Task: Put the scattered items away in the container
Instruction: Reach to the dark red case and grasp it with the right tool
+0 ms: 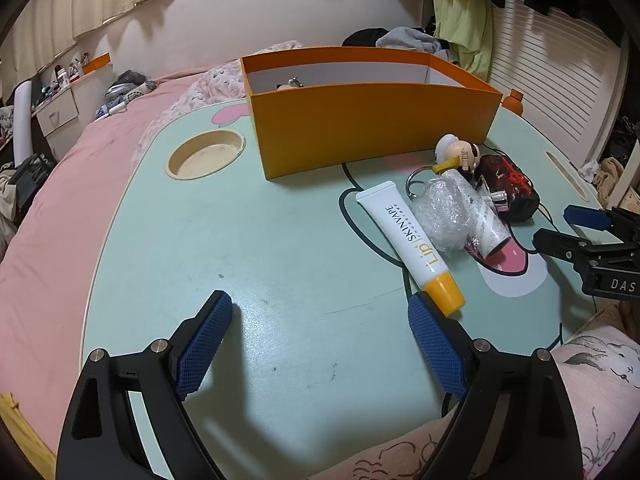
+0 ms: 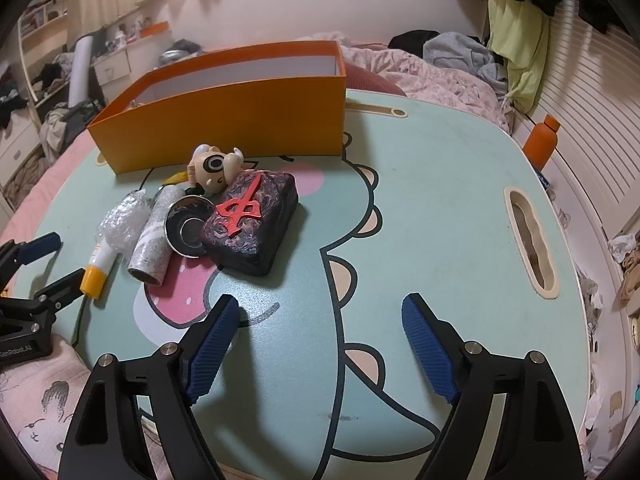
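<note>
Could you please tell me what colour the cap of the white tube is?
The cap of the white tube is yellow-orange, clearest in the left wrist view.

— What carries everything?

— A pale green bench [image 1: 280, 240] with a cartoon animal printed on it, standing on a pink bed [image 1: 60, 200]. It has a round cup recess [image 1: 206, 154] near its far left corner and a slot [image 2: 530, 240] along its right edge.

— And what lies on it?

— An orange box [image 1: 372, 128] at the far edge. In front of it, towards the middle, a huddle: a white tube [image 1: 408, 236] with a yellow cap, a bubble-wrap bundle [image 1: 440, 212], a speckled roll [image 2: 154, 236], a small figurine [image 2: 214, 168] and a dark block [image 2: 256, 224] with a red sign.
</note>
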Demonstrator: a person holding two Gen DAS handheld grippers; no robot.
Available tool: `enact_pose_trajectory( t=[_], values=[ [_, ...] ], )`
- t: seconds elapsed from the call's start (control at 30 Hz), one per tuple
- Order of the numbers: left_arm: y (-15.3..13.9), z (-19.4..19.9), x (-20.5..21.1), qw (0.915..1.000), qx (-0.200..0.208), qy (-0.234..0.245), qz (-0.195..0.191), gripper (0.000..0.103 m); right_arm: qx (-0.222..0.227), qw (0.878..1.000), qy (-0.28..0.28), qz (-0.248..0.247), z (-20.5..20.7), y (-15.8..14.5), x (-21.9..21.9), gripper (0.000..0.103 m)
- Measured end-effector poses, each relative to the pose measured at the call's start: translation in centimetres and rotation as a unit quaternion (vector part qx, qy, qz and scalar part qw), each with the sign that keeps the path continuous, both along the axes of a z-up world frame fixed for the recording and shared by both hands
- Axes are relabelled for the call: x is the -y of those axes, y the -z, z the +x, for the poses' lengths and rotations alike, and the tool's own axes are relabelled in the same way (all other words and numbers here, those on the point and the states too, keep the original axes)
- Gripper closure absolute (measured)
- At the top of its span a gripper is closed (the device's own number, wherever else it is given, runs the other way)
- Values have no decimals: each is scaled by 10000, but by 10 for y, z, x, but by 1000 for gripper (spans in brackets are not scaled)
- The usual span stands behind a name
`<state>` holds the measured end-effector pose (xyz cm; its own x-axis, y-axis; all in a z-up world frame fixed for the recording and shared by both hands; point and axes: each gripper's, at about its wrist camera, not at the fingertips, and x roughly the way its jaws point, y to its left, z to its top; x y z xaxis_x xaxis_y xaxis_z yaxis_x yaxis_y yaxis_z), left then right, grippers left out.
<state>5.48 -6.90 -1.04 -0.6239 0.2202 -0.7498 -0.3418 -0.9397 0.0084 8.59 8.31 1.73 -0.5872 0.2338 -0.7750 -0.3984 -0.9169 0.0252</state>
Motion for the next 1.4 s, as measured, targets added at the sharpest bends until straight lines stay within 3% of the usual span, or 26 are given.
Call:
enact_pose_trajectory(
  t=[0.53, 0.7, 0.83, 0.97, 1.13, 1.27, 1.4],
  values=[
    [0, 0, -1, 10000, -4, -1, 3, 13, -131, 9999, -10, -110, 2, -2, -1, 19],
    [0, 0, -1, 10000, -7, -2, 5, 13, -282, 9995, -85, -94, 3, -12, 2, 32],
    [0, 0, -1, 10000, -9, -2, 5, 13, -657, 9974, -305, 39, -5, -32, 10, 33],
    [0, 0, -1, 10000, -9, -4, 6, 13, -942, 9949, -183, -311, -25, -49, 5, 35],
    [0, 0, -1, 10000, -10, -6, 6, 13, -581, 9961, 21, -668, -58, -39, -4, 46],
    [0, 0, -1, 10000, -12, -7, 3, 13, -291, 9951, 77, -941, -64, -23, -14, 62],
    [0, 0, -1, 10000, -12, -9, 8, 13, -453, 9914, 328, -1182, -52, -24, -28, 63]
  ],
)
